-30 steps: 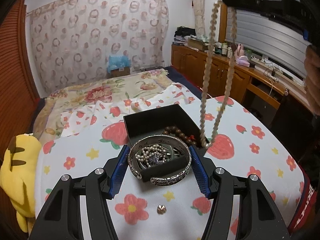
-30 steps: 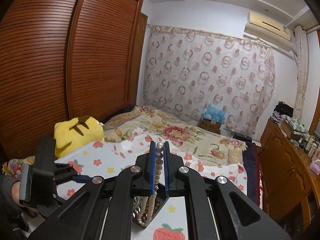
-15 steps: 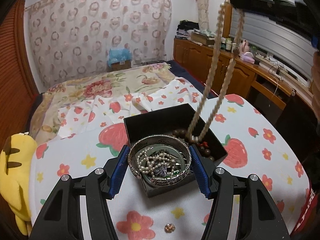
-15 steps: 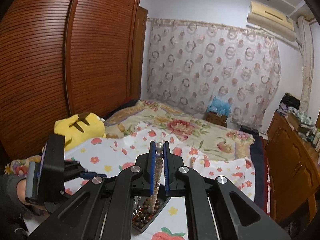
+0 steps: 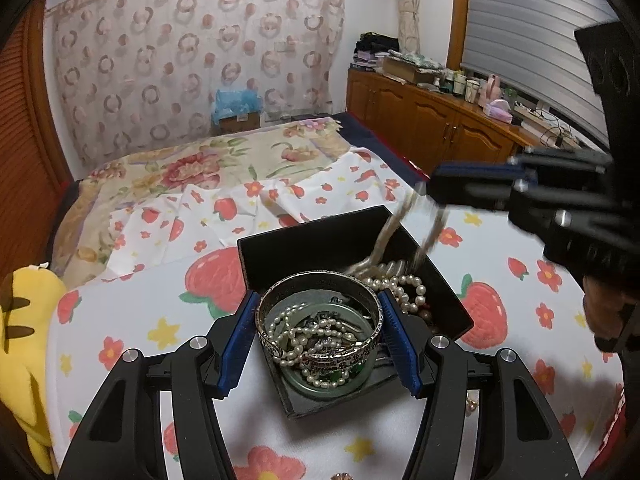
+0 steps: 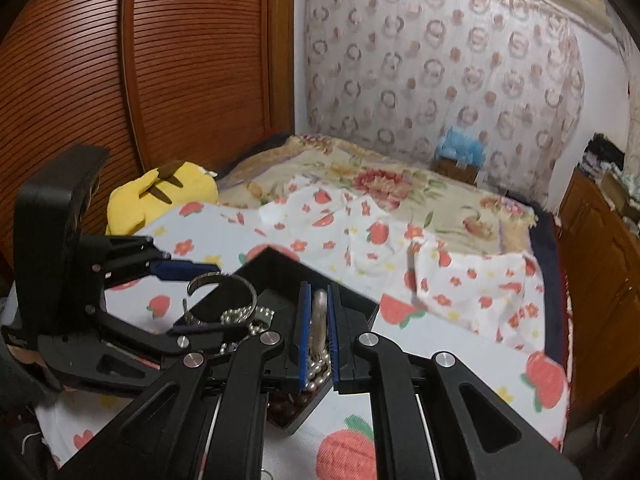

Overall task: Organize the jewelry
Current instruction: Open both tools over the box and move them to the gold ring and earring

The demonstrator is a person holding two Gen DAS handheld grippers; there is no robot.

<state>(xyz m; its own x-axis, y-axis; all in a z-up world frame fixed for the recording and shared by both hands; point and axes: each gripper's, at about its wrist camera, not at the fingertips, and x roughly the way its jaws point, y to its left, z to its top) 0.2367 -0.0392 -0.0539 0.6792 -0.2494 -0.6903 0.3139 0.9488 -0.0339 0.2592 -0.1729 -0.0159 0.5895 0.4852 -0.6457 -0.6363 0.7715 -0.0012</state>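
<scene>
The pearl necklace point(image 5: 400, 236) hangs in two strands from the right gripper point(image 6: 318, 320), whose blue pads are closed almost together on it; its lower end is piled as loose beads inside the black box point(image 5: 316, 240), at the far right corner as the left wrist camera sees it. The strands are blurred, so their exact line is hard to read. In the right wrist view the pinched beads show as a pale column between the pads, with more beads bunched just below them.

The silver bangle point(image 5: 320, 320) sits between the fingers of the left gripper point(image 5: 320, 340), which stands about half open with both blue pads pressed against the bangle's outer sides. The bangle is held over the near part of the box, roughly level, and through its ring a tangle of small pearl strands point(image 5: 304, 332) and a green round piece point(image 5: 332, 380) can be seen lying below. Dark brown beads point(image 6: 296, 400) lie in the box under the right gripper's fingers.

The two grippers are close together over the same box, the right one coming in from the far right of the left one, above and beyond the bangle. The box rests on a white strawberry-print cloth point(image 5: 200, 280) spread over a bed. A small ornament point(image 5: 472, 404) lies on the cloth just right of the left gripper's right finger. A yellow plush toy point(image 5: 20, 320) sits at the cloth's left edge, well clear of both grippers, and a wooden cabinet point(image 5: 432, 120) runs along the far right wall
</scene>
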